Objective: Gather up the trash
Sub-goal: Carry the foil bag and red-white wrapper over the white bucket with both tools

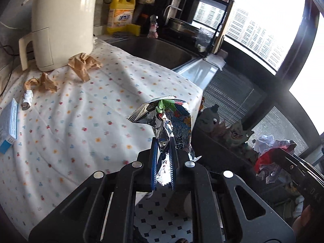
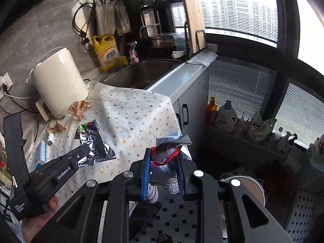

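Observation:
My left gripper point(image 1: 163, 141) is shut on a silver foil snack wrapper point(image 1: 170, 119) and holds it just past the counter's right edge; the wrapper also shows in the right wrist view point(image 2: 95, 143). My right gripper point(image 2: 164, 154) is shut on a crumpled red, white and grey wrapper point(image 2: 172, 143), held beyond the counter over the floor. That bundle shows at the right of the left wrist view point(image 1: 271, 149). Two crumpled brown papers point(image 1: 83, 63) point(image 1: 40, 83), a small white scrap point(image 1: 27, 99) and a blue box point(image 1: 8, 125) lie on the floral cloth point(image 1: 81, 121).
A cream kettle-like appliance point(image 1: 60, 22) stands at the counter's back. A steel sink point(image 1: 154, 50), yellow detergent jug point(image 1: 121, 12) and dish rack point(image 2: 162, 30) lie beyond. Bottles line a low shelf point(image 2: 243, 121) by the window. A round white bin point(image 2: 247, 184) sits on the tiled floor.

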`<state>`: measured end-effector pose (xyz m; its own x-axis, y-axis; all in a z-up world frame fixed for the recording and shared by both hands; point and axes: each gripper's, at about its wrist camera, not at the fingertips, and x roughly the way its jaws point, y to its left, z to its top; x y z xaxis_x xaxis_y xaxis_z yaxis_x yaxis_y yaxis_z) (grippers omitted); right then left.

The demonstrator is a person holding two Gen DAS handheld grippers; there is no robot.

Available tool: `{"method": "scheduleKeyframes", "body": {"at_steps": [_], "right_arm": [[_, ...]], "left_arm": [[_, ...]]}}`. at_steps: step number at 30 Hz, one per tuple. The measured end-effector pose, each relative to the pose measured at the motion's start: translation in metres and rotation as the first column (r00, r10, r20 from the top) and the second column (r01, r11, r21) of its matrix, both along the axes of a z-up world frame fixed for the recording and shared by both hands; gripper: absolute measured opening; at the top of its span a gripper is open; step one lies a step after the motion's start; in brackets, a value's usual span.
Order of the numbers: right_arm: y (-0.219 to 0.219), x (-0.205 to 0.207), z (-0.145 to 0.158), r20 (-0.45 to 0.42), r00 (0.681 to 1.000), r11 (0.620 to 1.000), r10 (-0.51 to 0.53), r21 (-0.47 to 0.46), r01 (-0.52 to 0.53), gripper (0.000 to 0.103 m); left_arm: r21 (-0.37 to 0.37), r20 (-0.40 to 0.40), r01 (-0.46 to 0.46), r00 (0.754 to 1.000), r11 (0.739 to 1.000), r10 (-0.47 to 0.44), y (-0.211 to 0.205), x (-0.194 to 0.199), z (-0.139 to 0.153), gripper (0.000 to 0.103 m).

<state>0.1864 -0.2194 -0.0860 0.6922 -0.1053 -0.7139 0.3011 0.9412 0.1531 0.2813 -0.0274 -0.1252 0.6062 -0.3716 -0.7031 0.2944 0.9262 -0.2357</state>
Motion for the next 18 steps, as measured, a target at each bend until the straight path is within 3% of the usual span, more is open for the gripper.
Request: {"method": "scheduleKeyframes", "body": {"at_steps": [10,18], "right_arm": [[-0.091,-0.051,-0.019,-0.021,0.997,0.996,-0.075,0.052,0.076,0.024],[-0.144,-0.084,-0.063,-0.094,0.991,0.99,-0.097,0.091,0.106,0.025]], "left_arm": [[0.046,-0.015,0.039,0.999,0.998,-0.039,-0.084,-0.044,-0.006,0.011],[0.095,-0.096,0.103,0.991,0.99,-0.094,-0.142,-0.076,-0.05,0.011]]}}
